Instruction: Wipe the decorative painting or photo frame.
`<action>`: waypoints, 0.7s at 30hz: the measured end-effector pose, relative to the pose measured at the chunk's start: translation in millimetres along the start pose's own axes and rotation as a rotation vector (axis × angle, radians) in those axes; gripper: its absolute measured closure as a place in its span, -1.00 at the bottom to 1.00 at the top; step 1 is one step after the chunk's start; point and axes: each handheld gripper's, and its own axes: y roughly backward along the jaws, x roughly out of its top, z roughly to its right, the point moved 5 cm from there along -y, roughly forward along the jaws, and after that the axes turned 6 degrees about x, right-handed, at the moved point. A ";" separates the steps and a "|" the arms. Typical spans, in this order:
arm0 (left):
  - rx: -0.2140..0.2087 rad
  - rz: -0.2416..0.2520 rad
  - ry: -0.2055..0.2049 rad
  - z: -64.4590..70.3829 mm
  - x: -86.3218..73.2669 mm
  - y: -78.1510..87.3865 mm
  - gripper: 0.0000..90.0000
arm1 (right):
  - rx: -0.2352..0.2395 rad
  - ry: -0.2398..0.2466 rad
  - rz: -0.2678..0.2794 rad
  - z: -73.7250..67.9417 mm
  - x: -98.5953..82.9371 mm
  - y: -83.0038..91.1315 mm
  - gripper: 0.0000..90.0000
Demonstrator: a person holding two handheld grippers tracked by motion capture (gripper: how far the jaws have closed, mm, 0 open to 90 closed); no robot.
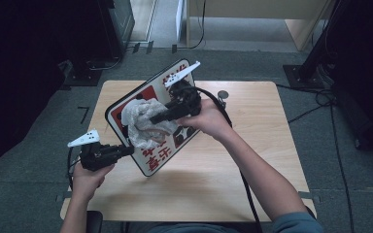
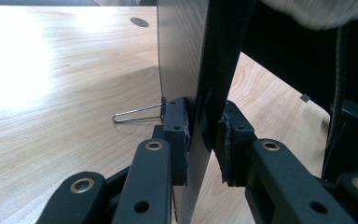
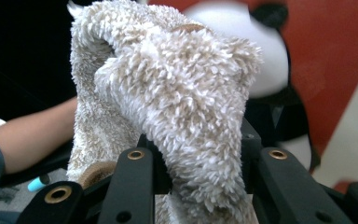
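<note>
Ok, L gripper (image 1: pixel 126 150) is clamped on the lower edge of the sign board (image 1: pixel 162 90), holding it tilted up off the table (image 1: pixel 262 145); R gripper (image 1: pixel 154 119) is pinched on the fluffy cloth (image 1: pixel 143 124), pressed to the board's face. Risk: you push too hard w/ the cloth and the thin rigid panel pivots or slips out of the L pads (image 2: pixel 177 126), since it's only an edge grip. Board's smooth & glossy w/ rounded corners, cloth is soft, shaggy, bunched
</note>
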 end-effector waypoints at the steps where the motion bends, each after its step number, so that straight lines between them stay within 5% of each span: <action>1: 0.000 0.000 0.000 0.0 0.0 0.1 0.69 | -0.003 0.004 0.000 -2.1 4.4 0.8 0.52; 16: 0.001 0.003 -0.001 0.0 0.2 0.0 0.69 | -0.028 0.075 0.035 -26.4 86.0 -3.2 0.50; 21: -0.002 0.002 -0.006 -0.4 0.2 0.0 0.69 | -0.036 0.085 0.033 -27.6 109.7 -16.4 0.50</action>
